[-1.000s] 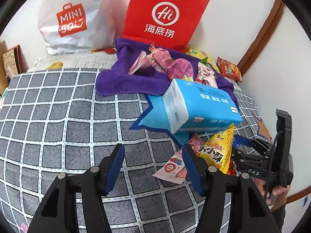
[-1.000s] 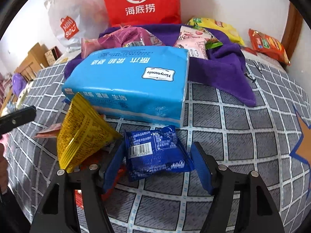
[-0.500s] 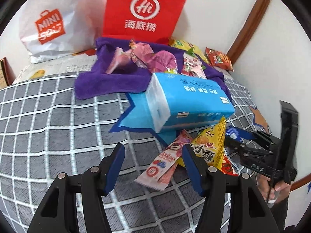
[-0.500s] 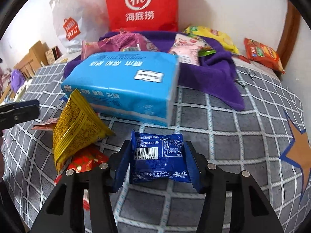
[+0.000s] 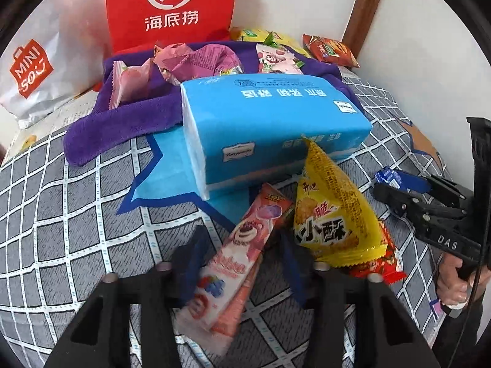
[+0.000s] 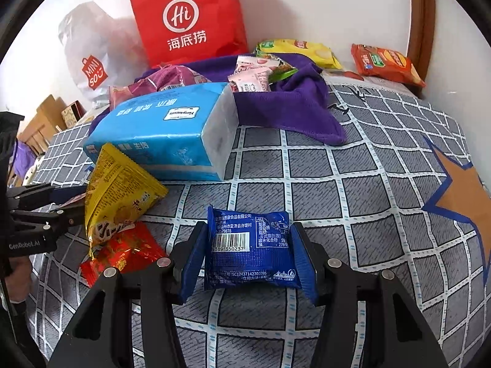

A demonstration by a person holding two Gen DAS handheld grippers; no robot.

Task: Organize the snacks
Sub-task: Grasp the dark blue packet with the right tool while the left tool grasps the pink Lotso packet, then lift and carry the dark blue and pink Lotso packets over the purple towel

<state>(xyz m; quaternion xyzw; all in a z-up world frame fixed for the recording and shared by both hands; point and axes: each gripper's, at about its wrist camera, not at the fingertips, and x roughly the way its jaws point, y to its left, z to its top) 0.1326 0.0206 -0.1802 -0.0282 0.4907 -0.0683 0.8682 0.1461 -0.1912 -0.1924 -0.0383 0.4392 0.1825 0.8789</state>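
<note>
Blue snack packet [image 6: 250, 247] lies on the checked bedspread [image 6: 353, 190], squeezed between the two pads of the right gripper [image 6: 249, 259]. Left gripper [image 5: 242, 263] is open wide around a pink candy packet [image 5: 233, 263] (not pinching it). Beside it sits a yellow triangle snack bag [image 5: 333, 211], leaning on the blue tissue pack [image 5: 270, 122].
</note>
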